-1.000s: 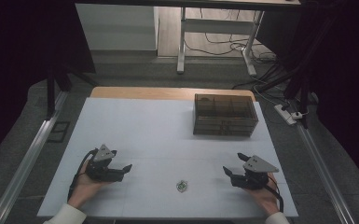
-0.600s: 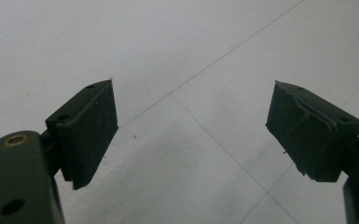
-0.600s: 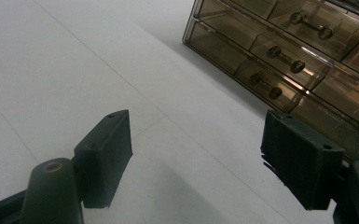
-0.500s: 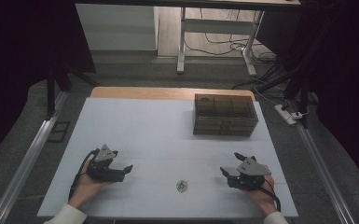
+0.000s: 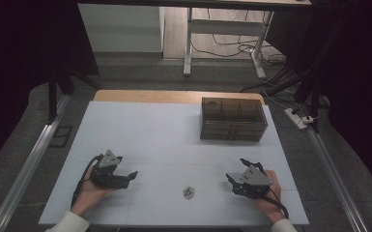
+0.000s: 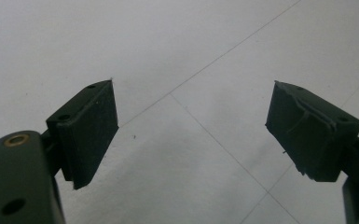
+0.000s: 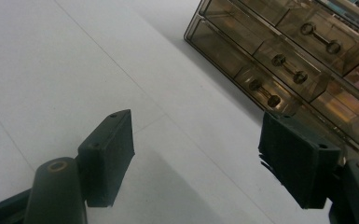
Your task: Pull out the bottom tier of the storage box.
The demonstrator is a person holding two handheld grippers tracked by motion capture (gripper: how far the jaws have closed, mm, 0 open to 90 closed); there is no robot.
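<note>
The small green object [image 5: 188,192] lies on the white table [image 5: 174,135] between the left gripper [image 5: 131,175] and right gripper [image 5: 230,180], touching neither; both grippers' jaws are spread, empty.

— The table top [image 5: 174,140]?
— Matt white sheet, smooth, with thin seams; bare wood shows along its far edge.
— And the drawer box [image 5: 233,119]?
— Smoky see-through plastic, glossy, its knobs the same.
— The pads [image 6: 91,128] of the left gripper?
— Dull black rubbery blocks, edges slightly ragged.
</note>
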